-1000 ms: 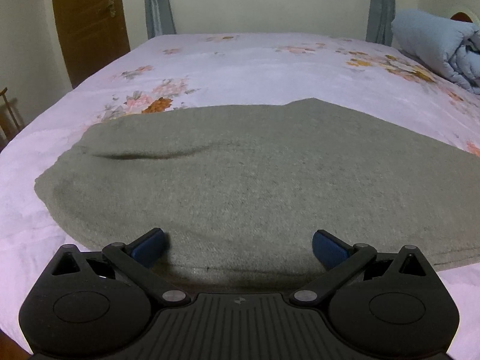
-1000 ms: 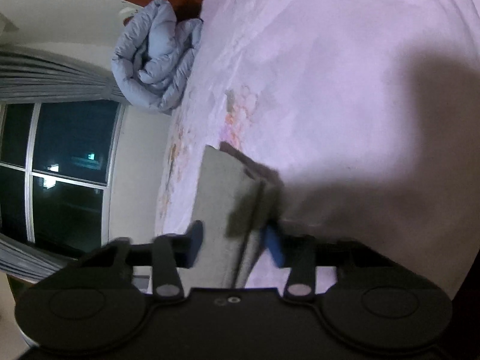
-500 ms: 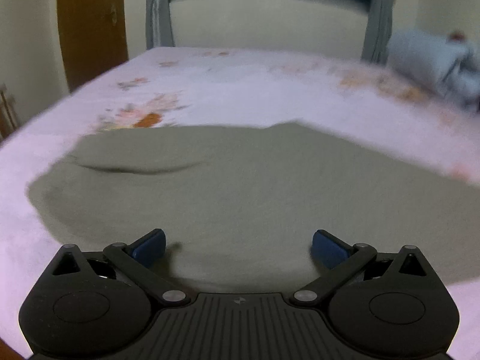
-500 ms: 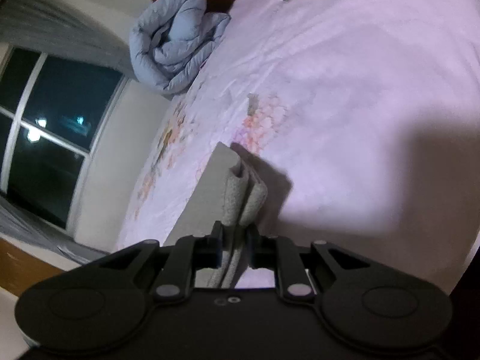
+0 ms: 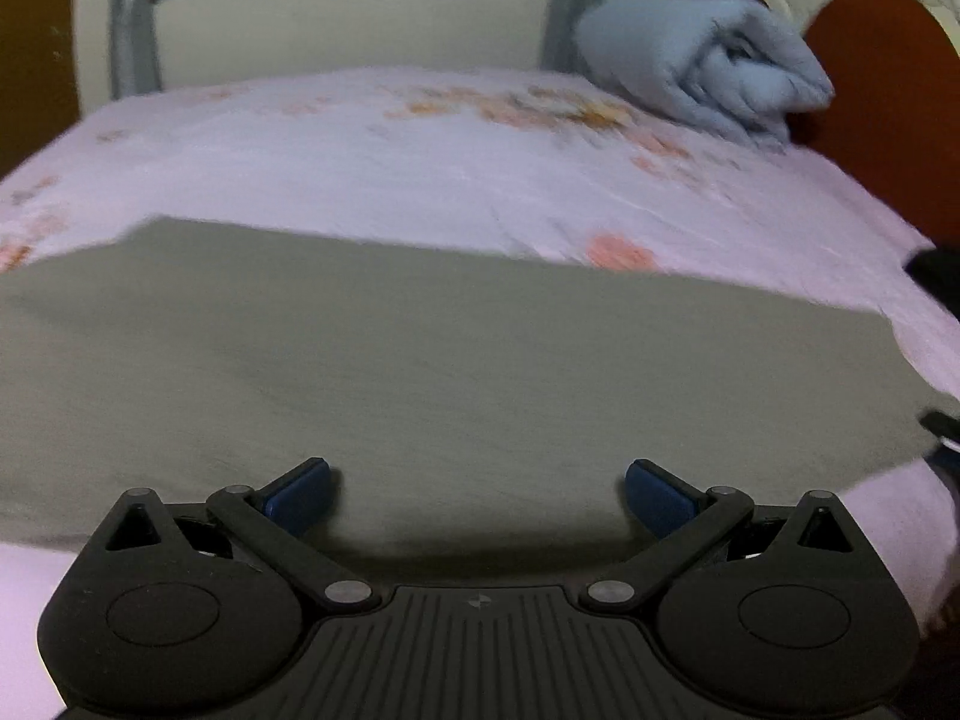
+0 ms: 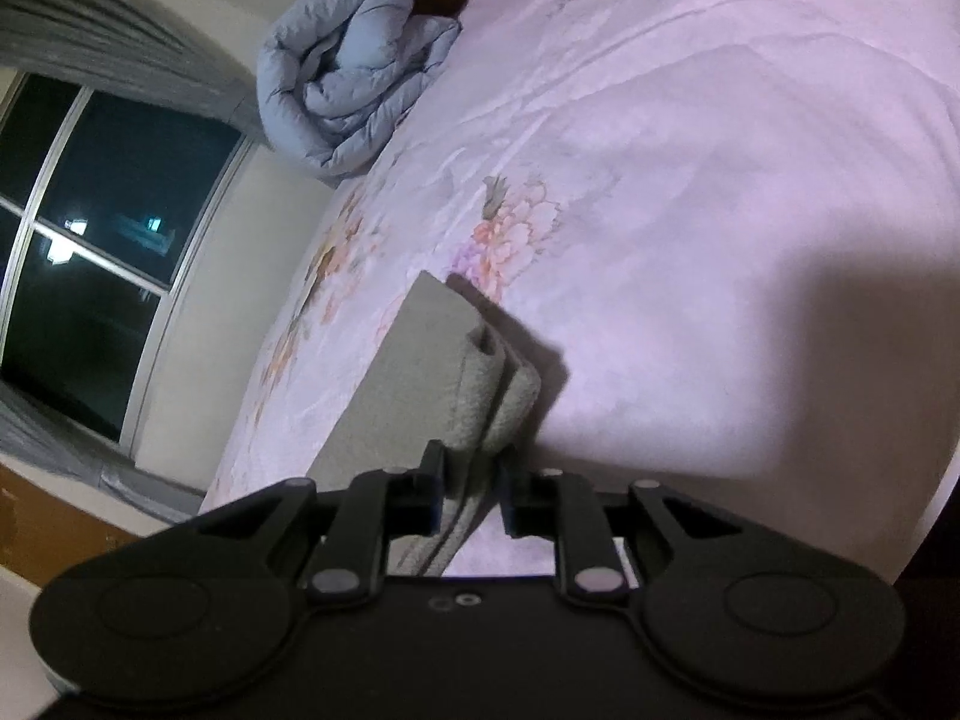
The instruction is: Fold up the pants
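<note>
Grey pants (image 5: 432, 360) lie flat mid-frame on bed (image 5: 420, 156). Right tool (image 6: 471, 480) pinches stacked hem; left tool (image 5: 477, 489) spread, hovering. Lift w/ layers together, carry over evenly.

Bed (image 5: 420, 168) covered in a pale pink sheet with faded orange and pink flower prints, grey-green pants (image 5: 420, 372) spread flat across its near part, rolled light blue quilt (image 5: 702, 78) lying at its far corner near the headboard
</note>
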The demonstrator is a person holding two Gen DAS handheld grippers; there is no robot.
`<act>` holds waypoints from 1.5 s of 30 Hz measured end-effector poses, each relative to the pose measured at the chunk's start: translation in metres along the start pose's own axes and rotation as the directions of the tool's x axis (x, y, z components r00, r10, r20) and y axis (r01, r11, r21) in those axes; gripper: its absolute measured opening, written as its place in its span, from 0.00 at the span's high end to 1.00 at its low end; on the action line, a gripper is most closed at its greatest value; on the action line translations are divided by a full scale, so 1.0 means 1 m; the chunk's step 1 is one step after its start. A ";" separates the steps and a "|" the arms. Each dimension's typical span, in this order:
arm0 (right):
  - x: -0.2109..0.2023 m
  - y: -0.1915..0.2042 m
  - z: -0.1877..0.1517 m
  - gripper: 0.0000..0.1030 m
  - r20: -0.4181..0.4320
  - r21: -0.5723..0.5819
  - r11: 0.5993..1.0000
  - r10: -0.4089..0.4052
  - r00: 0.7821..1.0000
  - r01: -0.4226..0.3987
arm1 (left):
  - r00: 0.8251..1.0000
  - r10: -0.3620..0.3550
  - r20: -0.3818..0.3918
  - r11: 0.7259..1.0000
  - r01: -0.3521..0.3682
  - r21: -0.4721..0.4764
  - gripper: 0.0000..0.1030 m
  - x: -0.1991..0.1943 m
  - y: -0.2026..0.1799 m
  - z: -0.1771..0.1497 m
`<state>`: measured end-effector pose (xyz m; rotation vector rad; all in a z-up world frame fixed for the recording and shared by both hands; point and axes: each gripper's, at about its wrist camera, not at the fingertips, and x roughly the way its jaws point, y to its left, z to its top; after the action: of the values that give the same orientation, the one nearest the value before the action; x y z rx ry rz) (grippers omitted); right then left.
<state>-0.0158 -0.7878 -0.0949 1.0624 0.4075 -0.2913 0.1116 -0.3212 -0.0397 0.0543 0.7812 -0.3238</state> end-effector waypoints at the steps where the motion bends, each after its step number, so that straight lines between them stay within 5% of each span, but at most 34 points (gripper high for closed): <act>1: 0.001 -0.001 0.001 0.88 -0.004 -0.002 1.000 0.003 1.000 -0.003 | 1.000 0.008 0.001 1.000 -0.008 0.010 0.00 0.000 -0.007 -0.002; 11: 0.005 -0.008 0.003 0.91 -0.010 0.000 1.000 0.017 1.000 -0.017 | 0.997 0.065 -0.041 0.994 -0.061 0.095 0.00 0.012 -0.030 -0.008; 16: -0.005 0.036 -0.001 0.94 0.036 -0.190 0.981 -0.017 0.999 0.024 | 0.997 0.078 -0.022 0.994 -0.076 0.072 0.00 0.012 -0.028 -0.012; 20: -0.012 0.093 -0.007 0.95 0.026 -0.287 0.957 0.050 0.998 -0.040 | 1.000 0.031 -0.005 0.999 -0.031 0.009 0.00 0.003 -0.009 -0.010; 23: -0.012 0.150 -0.027 0.95 -0.017 -0.400 0.910 0.112 0.994 -0.109 | 0.995 0.025 0.093 0.995 -0.016 -0.101 0.00 -0.028 0.034 -0.004; 27: 0.008 0.225 -0.088 0.95 -0.125 -0.499 0.835 0.196 0.973 -0.232 | 0.971 0.168 0.168 0.977 -0.141 -0.162 0.00 -0.066 0.130 0.014; 30: 0.037 0.262 -0.152 0.95 -0.224 -0.546 0.782 0.211 0.952 -0.301 | 0.940 0.298 0.167 0.938 -0.256 -0.236 0.00 -0.086 0.219 0.018; 34: 0.096 0.283 -0.260 0.95 -0.430 -0.563 0.729 0.145 0.891 -0.390 | 0.913 0.395 0.103 0.871 -0.337 -0.358 0.00 -0.106 0.321 -0.001; 36: 0.129 0.279 -0.311 0.94 -0.518 -0.604 0.707 0.002 0.855 -0.367 | 0.905 0.416 0.086 0.839 -0.345 -0.421 0.00 -0.117 0.357 -0.015; 38: 0.131 0.272 -0.331 0.94 -0.473 -0.652 0.678 -0.012 0.881 -0.341 | 0.899 0.432 0.074 0.817 -0.356 -0.453 0.00 -0.125 0.377 -0.028; 43: 0.122 0.273 -0.320 0.92 -0.470 -0.642 0.682 0.011 0.883 -0.351 | 0.904 0.422 0.068 0.807 -0.340 -0.482 0.00 -0.124 0.392 -0.047; 45: 0.119 0.279 -0.325 0.79 -0.475 -0.682 0.637 -0.012 0.880 -0.360 | 0.910 0.410 0.066 0.813 -0.332 -0.478 0.00 -0.117 0.393 -0.046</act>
<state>0.1487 -0.3752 -0.0690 0.2974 0.7478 0.3182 0.1226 0.0904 -0.0181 -0.2622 0.6447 0.2376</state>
